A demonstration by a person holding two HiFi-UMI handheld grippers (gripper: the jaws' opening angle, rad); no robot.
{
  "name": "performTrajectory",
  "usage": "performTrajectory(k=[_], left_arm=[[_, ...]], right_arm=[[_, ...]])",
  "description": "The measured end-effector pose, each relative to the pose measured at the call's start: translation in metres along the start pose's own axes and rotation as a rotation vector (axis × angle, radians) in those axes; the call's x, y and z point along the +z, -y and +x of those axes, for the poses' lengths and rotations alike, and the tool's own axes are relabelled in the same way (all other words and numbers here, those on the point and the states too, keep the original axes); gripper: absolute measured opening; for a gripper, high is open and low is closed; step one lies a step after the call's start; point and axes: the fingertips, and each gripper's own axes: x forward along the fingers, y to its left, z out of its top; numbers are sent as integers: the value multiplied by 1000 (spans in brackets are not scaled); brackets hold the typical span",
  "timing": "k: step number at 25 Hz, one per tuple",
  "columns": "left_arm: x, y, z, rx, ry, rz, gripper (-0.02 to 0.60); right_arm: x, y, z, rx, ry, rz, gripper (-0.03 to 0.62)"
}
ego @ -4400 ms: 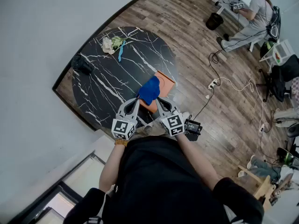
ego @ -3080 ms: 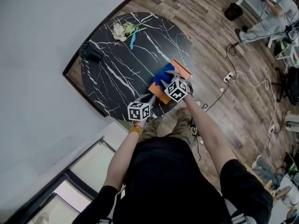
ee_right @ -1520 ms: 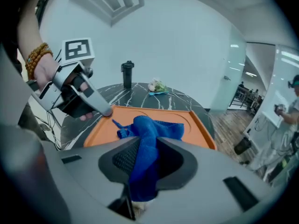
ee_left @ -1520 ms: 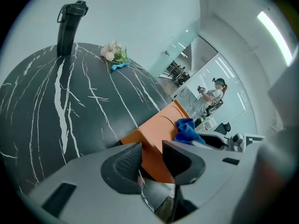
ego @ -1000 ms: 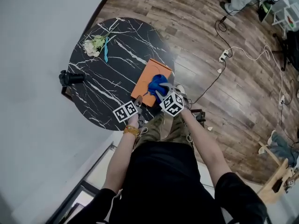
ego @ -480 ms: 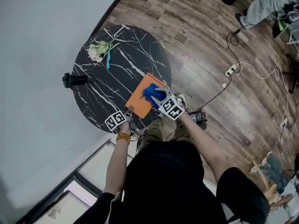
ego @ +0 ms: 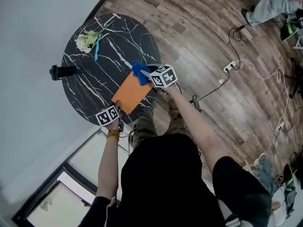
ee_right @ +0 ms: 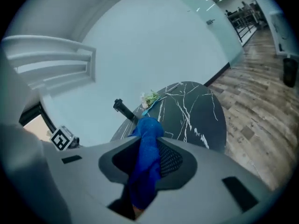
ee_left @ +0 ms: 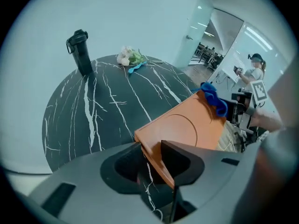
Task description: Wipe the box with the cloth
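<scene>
left gripper [ee_left: 152,148] pinching flat orange box [ego: 130,92] corner, near edge of black marble tabletop [ego: 90,86] | right gripper [ee_right: 149,148] clamped on blue cloth [ego: 138,72] at box's far end | wipe: likely mid-pass, unfinished

- Head view: the jaws of the left gripper [ego: 117,110] are lost under its marker cube, and the near corner of the flat orange box [ego: 130,92] is covered there.
- Right gripper view: the crumpled blue cloth [ee_right: 145,153] drops out of sight inside the right gripper [ee_right: 148,146]. Cloth-to-box contact cannot be told.
- Seated person [ego: 279,1]: cut by the top edge.
</scene>
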Motion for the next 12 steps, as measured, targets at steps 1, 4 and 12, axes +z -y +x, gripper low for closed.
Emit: performTrajectory(k=[1, 4, 12], left_arm=[[0, 0, 0, 3, 8, 3, 126], [-1, -1, 0, -11, 28, -24, 121], [-5, 3, 1, -6, -3, -20, 120]], right_arm=[[-7, -1, -9, 13, -10, -8, 83], [-33, -1, -37, 22, -32, -2, 83], [-14, 1, -13, -5, -153, -79, 81]])
